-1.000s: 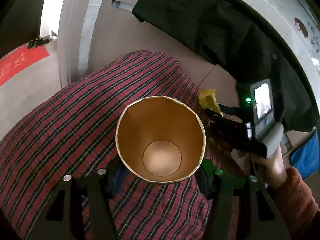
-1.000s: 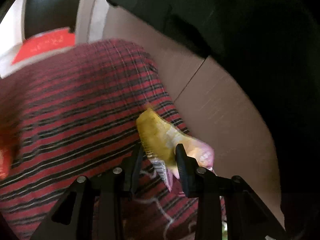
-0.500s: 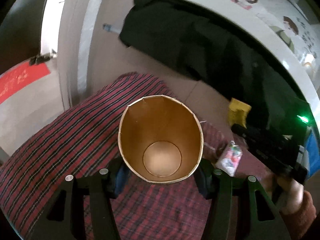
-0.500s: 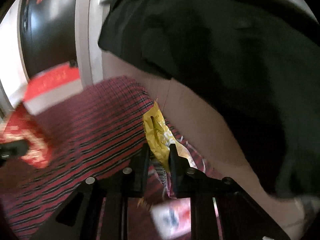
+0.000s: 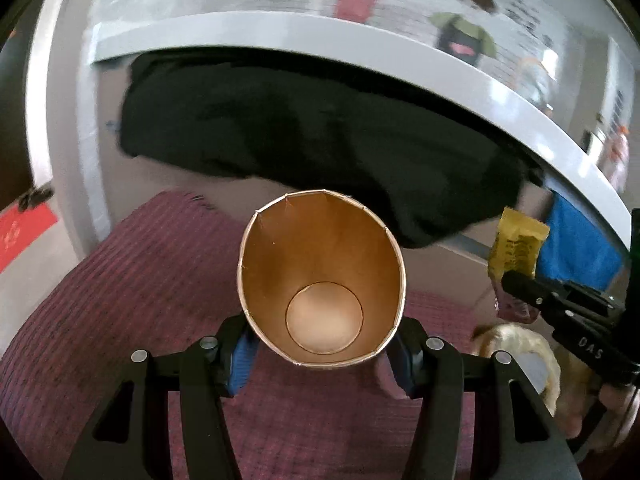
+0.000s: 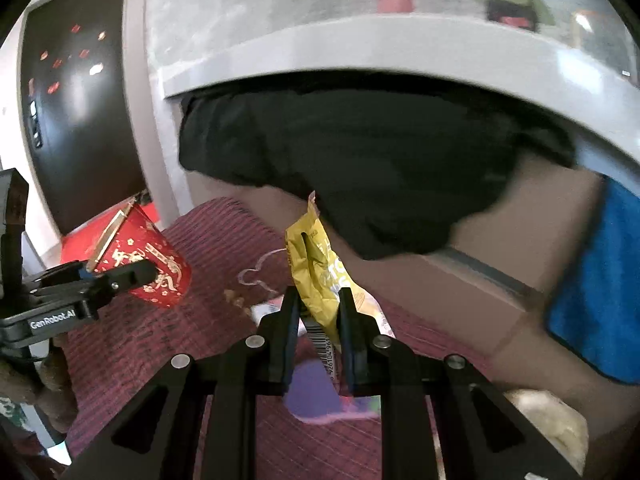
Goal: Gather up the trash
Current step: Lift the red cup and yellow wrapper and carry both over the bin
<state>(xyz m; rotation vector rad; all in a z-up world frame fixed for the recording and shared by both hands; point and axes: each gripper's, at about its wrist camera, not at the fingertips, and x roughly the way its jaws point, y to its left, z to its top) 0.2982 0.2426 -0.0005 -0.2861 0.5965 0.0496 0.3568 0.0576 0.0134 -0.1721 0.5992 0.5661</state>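
Left wrist view: left tool (image 5: 322,344) holds a paper cup (image 5: 322,280) w/ jaws wide, pads pressing both sides of the cup near its base. Cup mouth faces the cam, centre frame, gold-brown inside, nothing in it. Below it a dark red plaid cloth (image 5: 120,320) fills lower left and bottom, blurred. Upper half: black fabric (image 5: 320,140) draped under a pale grey ledge (image 5: 360,40); cartoon-figure wall print above, blurred.

Right edge of the same view: right tool (image 5: 516,280) comes in from lower right, pinching a yellow snack wrapper (image 5: 518,246) that sticks up at mid right, level w/ the cup rim but apart from it. Blue cloth (image 5: 576,248) just behind the wrapper. Pale blurred thing at lower right under that tool, can't tell what.

Right wrist view: right tool (image 6: 319,312) narrow, clamped on the yellow snack wrapper (image 6: 316,264), centre frame; wrapper stands up out of the fingers, barcode end down between them. Mid left: paper cup (image 6: 148,264) seen from outside, red w/ gold print, tilted, gripped by the left tool (image 6: 132,274), well apart from the wrapper. Plaid cloth (image 6: 208,248) under both; a purple-pink wrapper (image 6: 320,400), blurred, lies on it behind the fingers at bottom centre. Black fabric (image 6: 380,168) across the middle, blue cloth (image 6: 596,300) at right edge, tan surface (image 6: 460,304) between the two. Dark panel (image 6: 80,112) w/ small red marks at upper left.
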